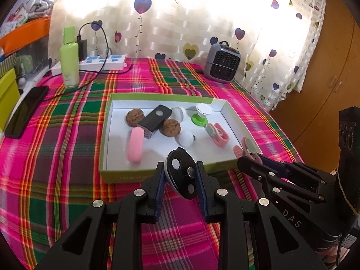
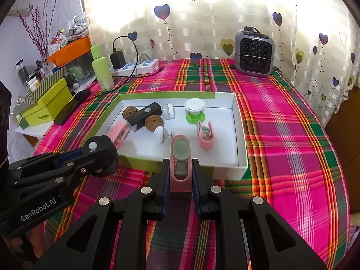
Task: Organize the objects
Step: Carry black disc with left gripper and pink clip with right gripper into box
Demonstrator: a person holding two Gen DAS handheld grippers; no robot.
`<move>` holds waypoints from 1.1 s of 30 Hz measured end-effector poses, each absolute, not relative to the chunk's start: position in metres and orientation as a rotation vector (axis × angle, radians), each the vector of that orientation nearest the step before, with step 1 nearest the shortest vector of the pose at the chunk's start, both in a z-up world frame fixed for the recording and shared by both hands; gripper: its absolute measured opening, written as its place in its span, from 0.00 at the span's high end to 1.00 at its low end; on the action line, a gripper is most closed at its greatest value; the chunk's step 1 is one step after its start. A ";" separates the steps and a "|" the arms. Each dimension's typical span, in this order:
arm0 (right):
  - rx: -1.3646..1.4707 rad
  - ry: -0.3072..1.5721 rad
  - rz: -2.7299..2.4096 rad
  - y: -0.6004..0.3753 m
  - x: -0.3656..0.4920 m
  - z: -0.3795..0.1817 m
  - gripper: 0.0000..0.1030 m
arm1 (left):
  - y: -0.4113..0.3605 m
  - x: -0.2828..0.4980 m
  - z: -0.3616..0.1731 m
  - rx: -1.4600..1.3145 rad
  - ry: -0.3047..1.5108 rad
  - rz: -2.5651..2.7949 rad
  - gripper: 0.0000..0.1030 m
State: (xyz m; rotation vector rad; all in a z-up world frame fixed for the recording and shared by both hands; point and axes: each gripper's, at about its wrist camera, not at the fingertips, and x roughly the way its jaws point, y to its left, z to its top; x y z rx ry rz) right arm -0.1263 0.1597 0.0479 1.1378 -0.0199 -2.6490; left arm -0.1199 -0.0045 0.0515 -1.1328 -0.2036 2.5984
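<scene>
A shallow white box with a green rim (image 1: 126,174) (image 2: 241,135) sits on the plaid cloth. It holds two walnuts (image 1: 134,117), a black case (image 1: 155,118), a pink case (image 1: 135,145), a white knob (image 1: 185,137), a green-and-white holder (image 1: 201,113) and a pink clip (image 1: 219,135). My left gripper (image 1: 181,174) is shut on a black oval disc (image 1: 181,173) just above the box's near rim. My right gripper (image 2: 180,175) is shut on a pink clip with a grey pad (image 2: 180,155), held over the near rim.
A green bottle (image 1: 69,56), a power strip (image 1: 99,61) with charger and cable, and a phone (image 1: 25,111) lie at the back left. A grey heater (image 1: 221,64) stands at the back right. Boxes (image 2: 47,103) crowd the left edge. A curtain hangs behind.
</scene>
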 end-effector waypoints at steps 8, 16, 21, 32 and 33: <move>1.142 -0.035 -2.639 0.158 -0.141 0.048 0.82 | -0.008 -0.136 0.049 -1.146 -0.215 2.611 0.77; 1.159 -0.025 -2.623 0.152 -0.159 0.045 0.82 | -0.008 -0.154 0.047 -1.160 -0.211 2.608 0.77; 1.169 -0.018 -2.614 0.149 -0.171 0.041 0.82 | -0.005 -0.163 0.043 -1.176 -0.199 2.606 0.77; 1.213 -0.012 -2.585 0.147 -0.192 0.028 0.82 | -0.002 -0.184 0.030 -1.222 -0.196 2.591 0.77; 1.219 -0.016 -2.580 0.147 -0.193 0.027 0.82 | -0.002 -0.185 0.029 -1.225 -0.197 2.590 0.77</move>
